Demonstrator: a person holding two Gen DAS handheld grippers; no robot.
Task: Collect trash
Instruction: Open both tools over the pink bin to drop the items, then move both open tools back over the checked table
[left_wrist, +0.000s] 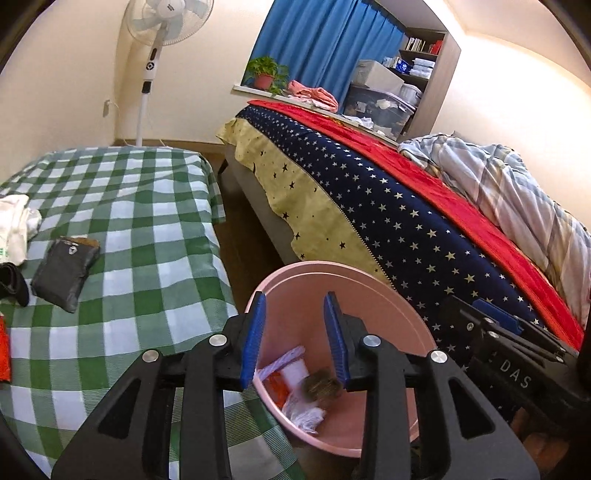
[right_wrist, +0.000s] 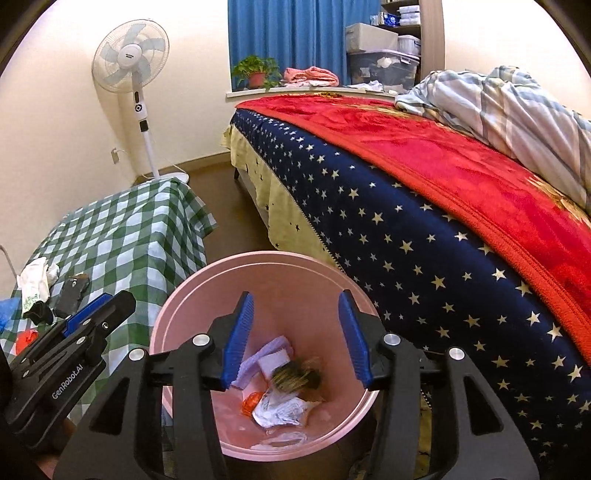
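Left wrist view, left tool (left_wrist: 295, 339): jaws partly apart, nothing between the blue pads; it hangs over the near left rim of the pink bin (left_wrist: 391, 291).
Left wrist view, bin contents: below the fingertips lie a brown fuzzy clump (left_wrist: 322, 387), a white piece, an orange scrap (left_wrist: 275, 387) and crumpled white plastic (left_wrist: 304, 411).
Left wrist view, tabletop: the green-checked tabletop (left_wrist: 147, 229) spreads to the tool's left, carrying a dark grey pouch (left_wrist: 62, 273) and a white bag (left_wrist: 16, 225) further left.
Left wrist view, other tool: the right tool (left_wrist: 496, 319) sits at the right edge, over the starred bed cover.
Right wrist view, right tool (right_wrist: 295, 338): jaws wider apart, holding nothing, centred over the bin's (right_wrist: 177, 310) mouth.
Right wrist view, bin contents: under the tool lie a lilac scrap (right_wrist: 255, 360), the brown clump (right_wrist: 295, 376), the orange scrap (right_wrist: 253, 400) and white plastic (right_wrist: 280, 410).
Only in this view: nearly the bin's whole mouth, and the lilac scrap plainly.
Only in the left view: the pouch up close.
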